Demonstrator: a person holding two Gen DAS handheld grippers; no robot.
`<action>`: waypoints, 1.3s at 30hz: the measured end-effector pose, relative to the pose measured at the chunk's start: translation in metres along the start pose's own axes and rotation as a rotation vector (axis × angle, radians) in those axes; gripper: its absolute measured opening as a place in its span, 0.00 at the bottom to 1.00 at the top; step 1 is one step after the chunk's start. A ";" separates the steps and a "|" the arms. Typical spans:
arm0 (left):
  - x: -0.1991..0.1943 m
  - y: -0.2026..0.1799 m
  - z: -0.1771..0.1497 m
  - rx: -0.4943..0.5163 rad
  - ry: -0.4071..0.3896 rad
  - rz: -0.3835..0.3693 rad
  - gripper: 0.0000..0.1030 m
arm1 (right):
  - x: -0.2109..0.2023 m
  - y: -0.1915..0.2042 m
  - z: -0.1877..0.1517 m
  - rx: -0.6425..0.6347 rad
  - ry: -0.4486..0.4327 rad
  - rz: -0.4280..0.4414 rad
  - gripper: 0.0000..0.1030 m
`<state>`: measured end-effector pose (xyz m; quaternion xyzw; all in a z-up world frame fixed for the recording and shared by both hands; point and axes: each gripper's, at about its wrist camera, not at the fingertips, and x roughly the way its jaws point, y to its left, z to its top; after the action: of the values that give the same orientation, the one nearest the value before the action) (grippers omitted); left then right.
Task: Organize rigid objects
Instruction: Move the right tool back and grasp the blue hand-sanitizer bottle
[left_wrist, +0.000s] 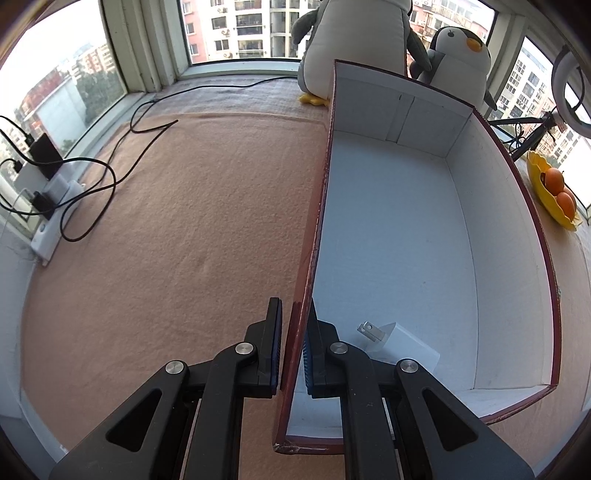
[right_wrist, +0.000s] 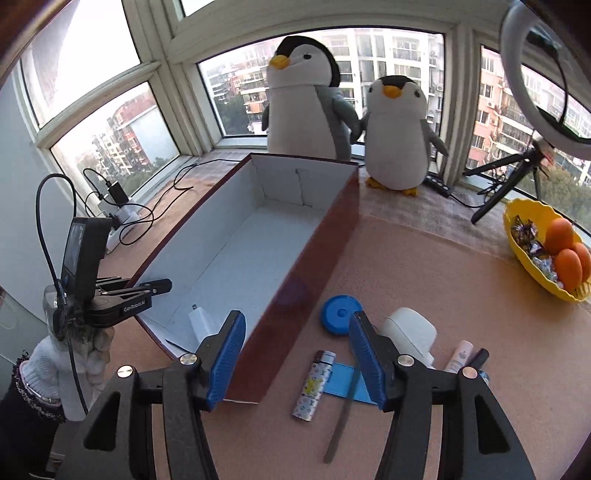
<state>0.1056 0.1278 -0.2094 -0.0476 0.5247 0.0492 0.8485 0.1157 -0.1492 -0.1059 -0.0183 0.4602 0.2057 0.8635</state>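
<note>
Sorting was underway: left gripper (left_wrist: 293, 347) clamped the box (left_wrist: 388, 229) wall, right gripper (right_wrist: 297, 354), jaws apart and empty, needed lowering onto the lighter (right_wrist: 314, 387).

Left gripper (left_wrist: 294, 345) pinched shut, angled down; right gripper (right_wrist: 297, 354) parted — holding nothing.

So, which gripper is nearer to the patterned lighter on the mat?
Right. The right gripper hangs open just above the lighter; the left gripper clamps the box wall, across the box.
</note>
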 end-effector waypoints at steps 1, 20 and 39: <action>-0.001 0.000 0.000 0.004 -0.002 0.004 0.08 | -0.005 -0.012 -0.005 0.026 -0.004 -0.022 0.53; -0.006 -0.002 -0.002 0.016 -0.010 -0.005 0.08 | -0.020 -0.136 -0.080 0.318 0.043 -0.225 0.53; -0.020 0.002 -0.001 -0.003 -0.039 -0.012 0.05 | 0.024 -0.161 -0.081 0.379 0.129 -0.255 0.46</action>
<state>0.0956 0.1291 -0.1923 -0.0511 0.5077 0.0459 0.8588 0.1236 -0.3060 -0.1966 0.0730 0.5388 0.0036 0.8392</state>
